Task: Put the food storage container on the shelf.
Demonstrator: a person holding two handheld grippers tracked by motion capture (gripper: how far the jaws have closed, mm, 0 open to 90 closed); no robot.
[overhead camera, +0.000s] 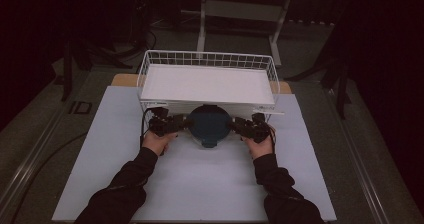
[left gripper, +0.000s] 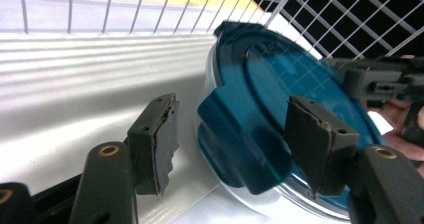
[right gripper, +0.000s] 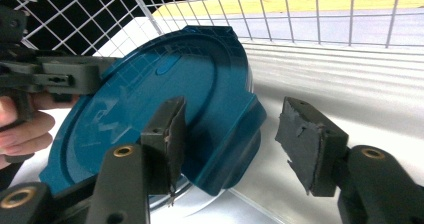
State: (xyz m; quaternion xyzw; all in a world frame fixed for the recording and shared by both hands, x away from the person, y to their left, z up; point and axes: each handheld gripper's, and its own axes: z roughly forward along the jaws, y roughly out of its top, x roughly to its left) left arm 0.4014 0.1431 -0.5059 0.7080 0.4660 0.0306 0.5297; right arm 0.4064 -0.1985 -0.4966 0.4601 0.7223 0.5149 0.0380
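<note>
The left gripper (overhead camera: 172,124) is open, its fingers (left gripper: 155,144) around a side flap of the blue lid (overhead camera: 209,124). The lid's bowl sits on the worktop (overhead camera: 200,184), under the white basket (overhead camera: 207,81). The right gripper (overhead camera: 240,125) is open around the other flap. Next, both likely squeeze.

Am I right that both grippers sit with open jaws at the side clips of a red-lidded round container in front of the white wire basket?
Not quite: the lid is dark teal-blue, not red, as both gripper views show. The rest holds: left gripper and right gripper open at its side clips, before the white wire basket.
</note>
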